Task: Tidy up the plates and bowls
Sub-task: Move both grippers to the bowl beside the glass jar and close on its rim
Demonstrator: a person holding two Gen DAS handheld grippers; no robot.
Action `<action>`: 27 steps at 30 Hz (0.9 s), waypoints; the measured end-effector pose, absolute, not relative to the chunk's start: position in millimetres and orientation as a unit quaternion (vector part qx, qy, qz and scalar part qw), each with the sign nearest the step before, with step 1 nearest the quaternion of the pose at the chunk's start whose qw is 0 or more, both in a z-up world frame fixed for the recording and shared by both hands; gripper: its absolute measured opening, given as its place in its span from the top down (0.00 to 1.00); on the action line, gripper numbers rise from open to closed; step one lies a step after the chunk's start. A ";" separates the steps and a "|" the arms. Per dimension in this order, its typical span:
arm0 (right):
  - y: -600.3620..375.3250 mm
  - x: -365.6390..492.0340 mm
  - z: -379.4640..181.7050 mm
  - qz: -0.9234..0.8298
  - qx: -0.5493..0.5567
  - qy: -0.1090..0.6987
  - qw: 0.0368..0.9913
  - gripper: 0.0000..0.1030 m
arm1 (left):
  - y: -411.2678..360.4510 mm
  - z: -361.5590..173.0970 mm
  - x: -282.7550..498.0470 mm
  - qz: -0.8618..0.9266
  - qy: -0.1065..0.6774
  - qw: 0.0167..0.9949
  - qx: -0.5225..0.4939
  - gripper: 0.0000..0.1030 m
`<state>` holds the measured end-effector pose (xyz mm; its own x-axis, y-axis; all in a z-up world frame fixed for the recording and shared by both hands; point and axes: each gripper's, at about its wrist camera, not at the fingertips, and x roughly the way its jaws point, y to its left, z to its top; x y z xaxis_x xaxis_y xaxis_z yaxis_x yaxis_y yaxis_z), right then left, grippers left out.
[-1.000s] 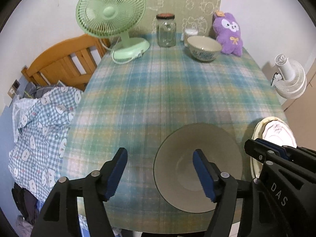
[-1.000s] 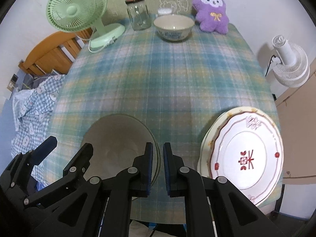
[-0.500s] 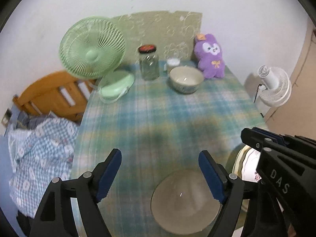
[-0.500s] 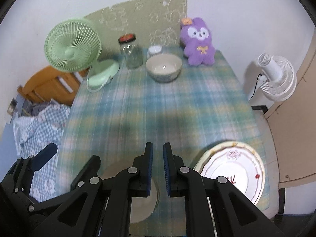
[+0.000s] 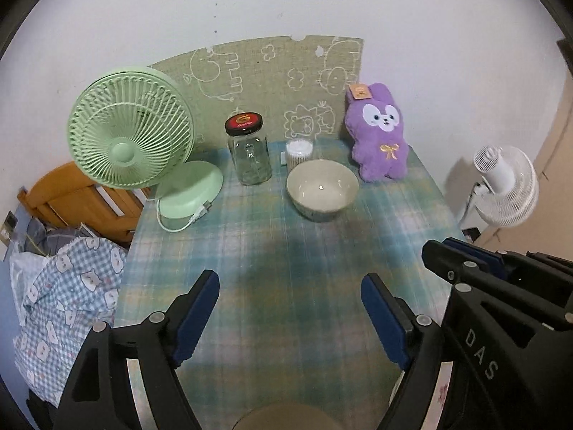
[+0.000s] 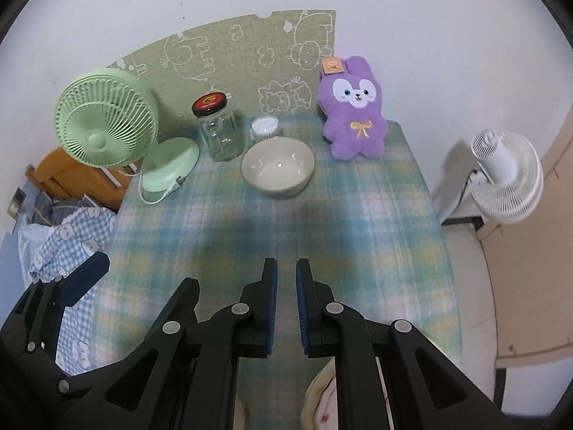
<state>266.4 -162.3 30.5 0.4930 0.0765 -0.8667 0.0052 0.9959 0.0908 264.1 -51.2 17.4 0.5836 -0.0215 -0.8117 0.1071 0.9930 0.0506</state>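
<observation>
Fingers of the left gripper (image 5: 290, 294) stand wide apart with nothing between them, above the near part of the plaid tablecloth (image 5: 286, 251). Just under them, at the bottom edge of the left wrist view, a sliver of the grey-green plate (image 5: 286, 417) shows. Fingers of the right gripper (image 6: 285, 268) are drawn almost together with only a narrow gap and nothing in it; beneath its right finger, a bit of the cream plate with red marks (image 6: 318, 405) peeks out.

Taking the ceramic bowl (image 5: 322, 188) at the far end of the cloth as landmark: far to its left stands the green desk fan (image 5: 130, 143), just left of it the glass jar with a red-and-black lid (image 5: 249, 152), right behind it a small tub of cotton swabs (image 5: 299, 150), and just to its right the purple plush bunny (image 5: 379, 136) against the wall. Off the table, far right of the bowl, is a white fan (image 5: 508, 190).
</observation>
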 end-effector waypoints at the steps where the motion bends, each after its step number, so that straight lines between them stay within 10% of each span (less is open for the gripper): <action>1: -164.3 273.9 29.4 0.024 0.037 0.503 0.863 0.87 | -55.5 15.3 275.2 -0.028 0.456 0.888 0.046 0.19; 27: -191.7 478.8 -95.4 0.051 0.031 0.542 0.838 0.86 | -77.5 -106.8 461.0 0.036 0.495 0.868 0.028 0.19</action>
<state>478.8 -191.7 -95.4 0.4081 0.1199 -0.9050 -0.0520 0.9928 0.1081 461.0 -77.5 -106.8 0.5076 0.0913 -0.8568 -0.0351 0.9957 0.0853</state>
